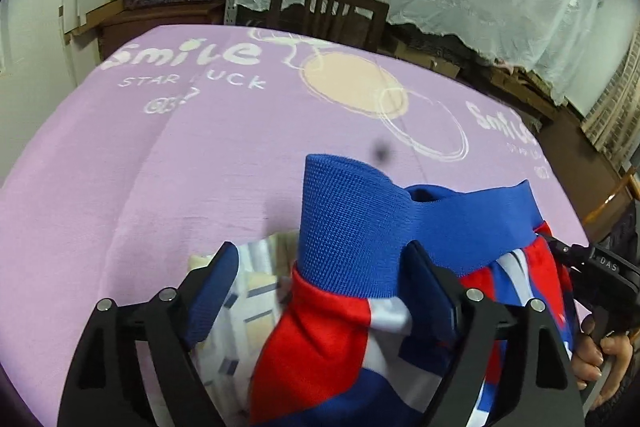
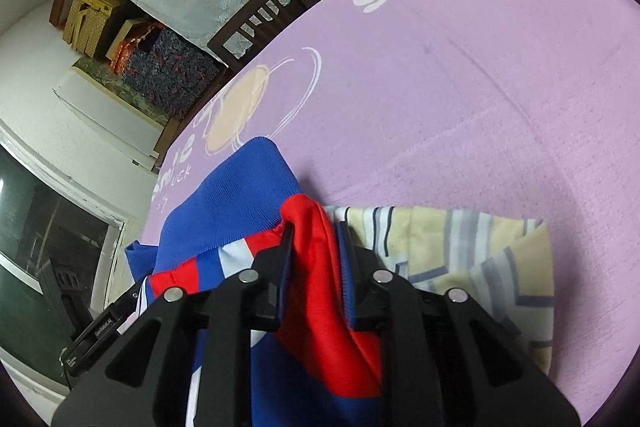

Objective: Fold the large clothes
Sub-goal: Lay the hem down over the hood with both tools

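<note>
The left gripper (image 1: 320, 283) stands spread wide, its 2 pads clear of the cloth, with the blue ribbed band (image 1: 352, 211) of the red, white and blue garment (image 1: 320, 339) bunched between them and rising just ahead of the tips. The right gripper (image 2: 314, 247) is nearly closed, pinching a red fold of that same garment (image 2: 320, 291) between its 2 fingers, the band (image 2: 236, 203) lying to its left. A pale striped cloth (image 2: 460, 259) sits just to its right, under the garment, all on the lilac sheet (image 1: 160, 167). The step looks like laying the garment down after a fold. To do it well, the right gripper should release only once the fold rests flat, then both should back off without dragging the band or the striped cloth beneath
</note>
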`<state>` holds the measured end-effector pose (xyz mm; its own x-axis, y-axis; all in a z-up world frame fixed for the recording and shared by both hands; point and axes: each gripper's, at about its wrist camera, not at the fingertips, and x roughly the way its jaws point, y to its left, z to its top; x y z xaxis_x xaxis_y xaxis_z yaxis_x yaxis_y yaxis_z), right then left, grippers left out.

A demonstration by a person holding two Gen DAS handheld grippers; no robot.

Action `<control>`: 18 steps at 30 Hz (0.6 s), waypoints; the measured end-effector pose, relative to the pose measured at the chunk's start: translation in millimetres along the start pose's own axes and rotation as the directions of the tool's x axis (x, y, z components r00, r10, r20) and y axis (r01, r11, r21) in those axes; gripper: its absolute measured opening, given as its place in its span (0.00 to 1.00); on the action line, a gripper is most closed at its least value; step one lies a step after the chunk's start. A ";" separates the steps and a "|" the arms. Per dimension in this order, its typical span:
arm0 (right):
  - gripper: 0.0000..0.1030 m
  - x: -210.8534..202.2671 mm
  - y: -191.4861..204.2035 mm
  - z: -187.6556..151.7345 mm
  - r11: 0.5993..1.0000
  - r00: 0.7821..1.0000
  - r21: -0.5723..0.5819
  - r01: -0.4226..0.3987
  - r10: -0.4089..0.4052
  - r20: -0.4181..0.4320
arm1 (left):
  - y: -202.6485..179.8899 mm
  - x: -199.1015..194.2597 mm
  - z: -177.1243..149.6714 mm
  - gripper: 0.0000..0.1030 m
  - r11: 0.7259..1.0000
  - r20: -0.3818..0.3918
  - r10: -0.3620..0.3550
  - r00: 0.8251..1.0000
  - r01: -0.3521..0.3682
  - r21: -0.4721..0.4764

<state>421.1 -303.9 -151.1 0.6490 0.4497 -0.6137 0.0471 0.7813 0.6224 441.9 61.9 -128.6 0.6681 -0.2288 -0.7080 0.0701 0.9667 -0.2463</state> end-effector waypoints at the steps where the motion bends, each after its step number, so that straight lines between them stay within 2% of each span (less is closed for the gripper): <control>1: 0.24 -0.5 -1.2 0.5 1.000 1.000 0.004 -0.003 0.003 0.000 | 1.0 -4.7 0.2 0.83 1.000 0.007 0.001 1.000 -0.001 -0.005; 3: 0.33 -8.8 -2.8 1.2 1.000 1.000 0.027 0.001 -0.002 0.025 | 1.7 -20.4 2.9 0.82 1.000 0.043 0.013 0.999 -0.013 -0.016; 7: 0.34 -43.1 12.2 6.1 0.999 0.992 -0.029 0.017 -0.013 0.126 | -15.2 -54.8 8.8 0.82 0.999 0.121 -0.041 0.992 0.042 0.000; 11: 0.34 -74.1 50.0 1.9 0.990 0.979 -0.137 -0.026 0.054 0.198 | -56.3 -56.0 3.9 0.82 0.994 0.109 -0.080 0.991 0.071 0.083; 15: 0.34 -60.2 98.2 -16.1 0.962 0.985 -0.270 -0.048 0.090 0.147 | -74.5 -33.3 -6.3 0.82 0.992 0.074 -0.042 0.996 0.033 0.125; 18: 0.33 -36.0 107.0 -25.7 0.959 0.992 -0.276 -0.067 0.094 0.085 | -69.4 -13.3 -15.2 0.82 0.992 0.030 -0.019 0.999 0.015 0.128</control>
<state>383.2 -225.3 -74.8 0.7130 0.4823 -0.5090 -0.2074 0.8385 0.5039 417.0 -3.9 -112.2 0.6886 -0.2433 -0.6831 0.1744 0.9700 -0.1696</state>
